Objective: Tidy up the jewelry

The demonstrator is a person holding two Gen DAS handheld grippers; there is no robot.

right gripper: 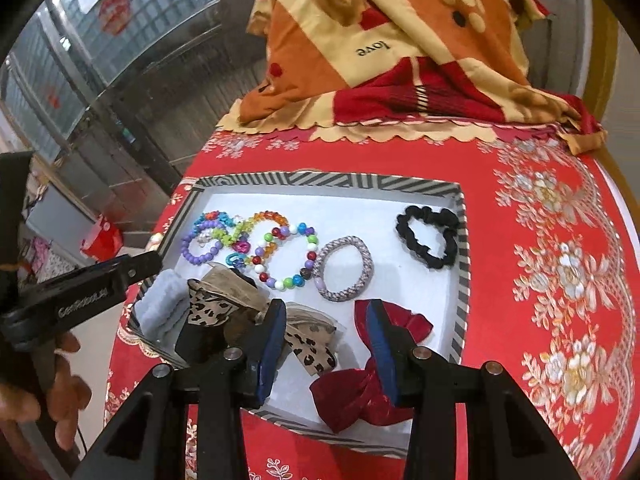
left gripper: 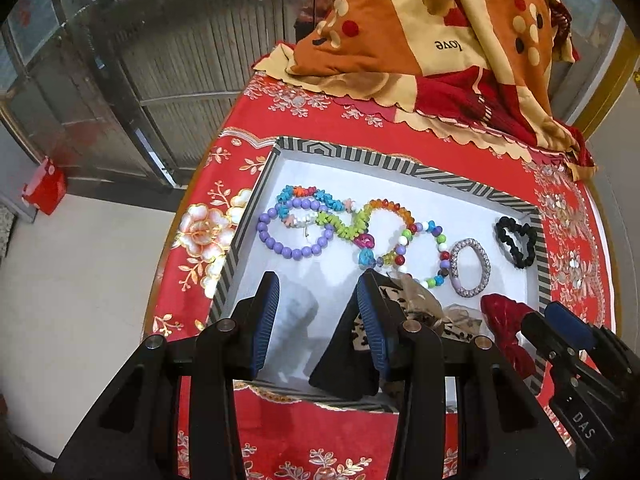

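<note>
A white tray with a striped rim (left gripper: 400, 162) (right gripper: 320, 180) holds the jewelry. In it lie a purple bead bracelet (left gripper: 294, 254) (right gripper: 198, 258), a multicolour bead bracelet (left gripper: 440, 254) (right gripper: 310, 254), a lilac braided band (left gripper: 454, 268) (right gripper: 368, 270), a black scrunchie (left gripper: 528, 256) (right gripper: 408, 236), a red velvet bow (left gripper: 504, 320) (right gripper: 360, 396), a leopard bow (right gripper: 212, 304) and a pale grey scrunchie (left gripper: 296, 316) (right gripper: 164, 308). My left gripper (left gripper: 318, 320) hovers open above the grey scrunchie. My right gripper (right gripper: 328, 344) hangs open over the tray's near edge, between the leopard and red bows.
The tray sits on a round table under a red floral cloth (right gripper: 540, 240). A folded orange and red blanket (left gripper: 420, 32) is piled at the back. The table edge drops to the floor on the left, where a red bag (left gripper: 44, 186) stands. A hand (right gripper: 60, 392) holds the left gripper.
</note>
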